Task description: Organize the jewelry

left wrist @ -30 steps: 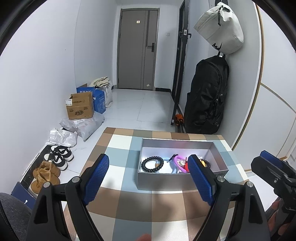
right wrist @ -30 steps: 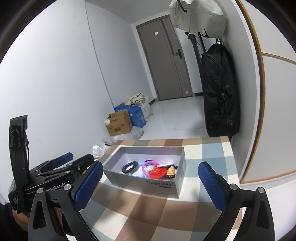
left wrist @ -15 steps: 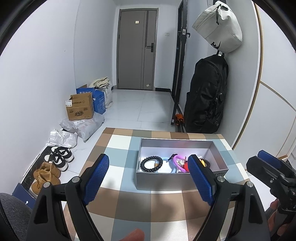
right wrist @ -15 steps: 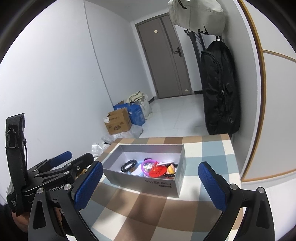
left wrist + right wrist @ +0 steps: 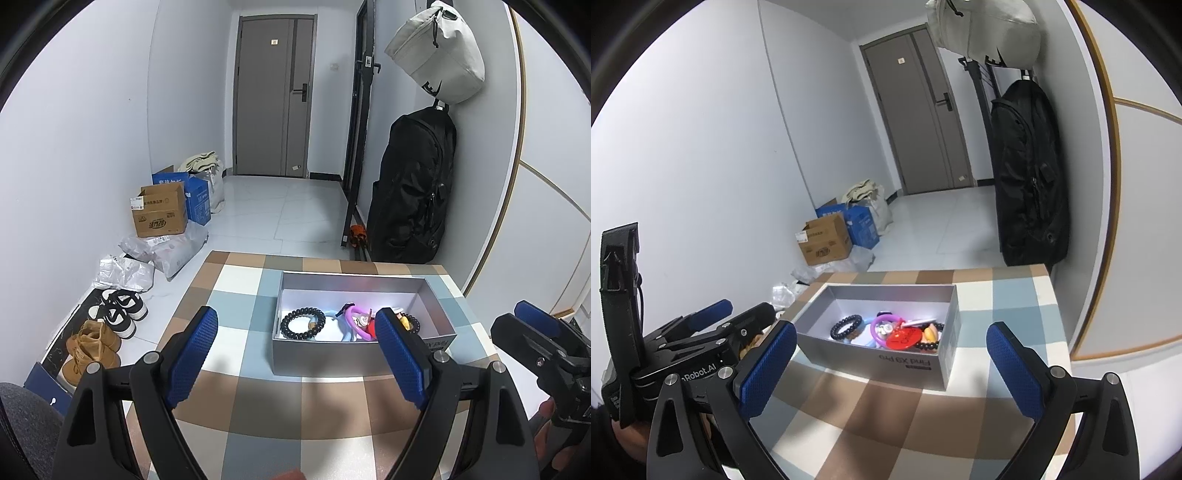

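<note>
With both the left gripper (image 5: 295,347) and right gripper (image 5: 892,354) released and empty above the checkered desk (image 5: 236,406), reach into the shallow grey cardboard box (image 5: 354,356) and pinch the black beaded bracelet (image 5: 303,324) by one edge.

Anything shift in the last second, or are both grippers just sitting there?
Nothing visibly changed. The left gripper and right gripper remain open and empty, short of the grey box; the black bead bracelet and the other trinkets lie inside as before.
</note>
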